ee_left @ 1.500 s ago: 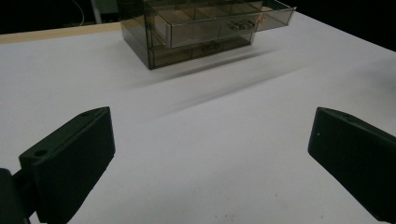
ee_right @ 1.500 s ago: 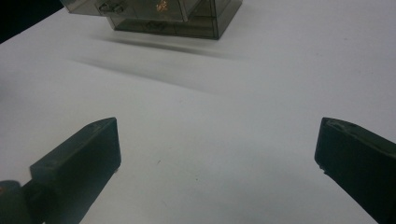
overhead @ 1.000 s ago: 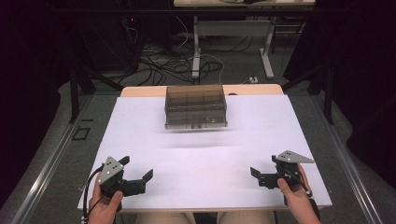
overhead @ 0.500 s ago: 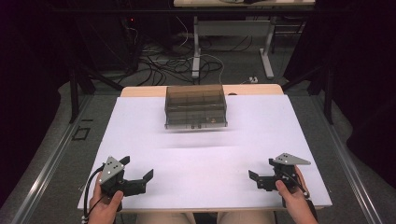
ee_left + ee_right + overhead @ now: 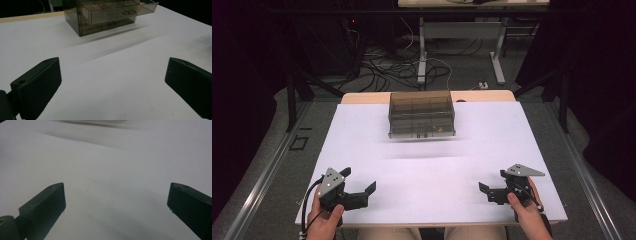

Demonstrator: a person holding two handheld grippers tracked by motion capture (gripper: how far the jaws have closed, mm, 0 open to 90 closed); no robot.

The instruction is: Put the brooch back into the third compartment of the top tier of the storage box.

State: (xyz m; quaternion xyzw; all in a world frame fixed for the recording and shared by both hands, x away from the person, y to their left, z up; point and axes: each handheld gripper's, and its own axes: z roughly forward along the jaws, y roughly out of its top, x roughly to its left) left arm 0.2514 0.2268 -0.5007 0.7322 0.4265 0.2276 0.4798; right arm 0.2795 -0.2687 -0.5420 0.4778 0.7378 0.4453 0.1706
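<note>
A smoky see-through drawer box (image 5: 422, 114) stands at the far middle of the white table (image 5: 427, 165). In the left gripper view the drawer box (image 5: 107, 15) has one drawer (image 5: 120, 11) pulled partly out, with small shiny pieces inside it. My left gripper (image 5: 358, 180) rests near the table's front left, held by a hand, open with nothing between its jaws (image 5: 112, 82). At the front right my right gripper (image 5: 493, 181) is also open and holds nothing; its jaws spread wide over bare table (image 5: 116, 202). Both grippers are far from the box.
The wooden table edge (image 5: 362, 97) shows behind the white sheet. Beyond the table lie floor cables (image 5: 397, 65) and the legs of another desk (image 5: 499, 50). Dark frame posts (image 5: 292, 95) stand at the left and right.
The right gripper has shifted slightly toward the near edge and inward. The left gripper and the drawer box have stayed in place.
</note>
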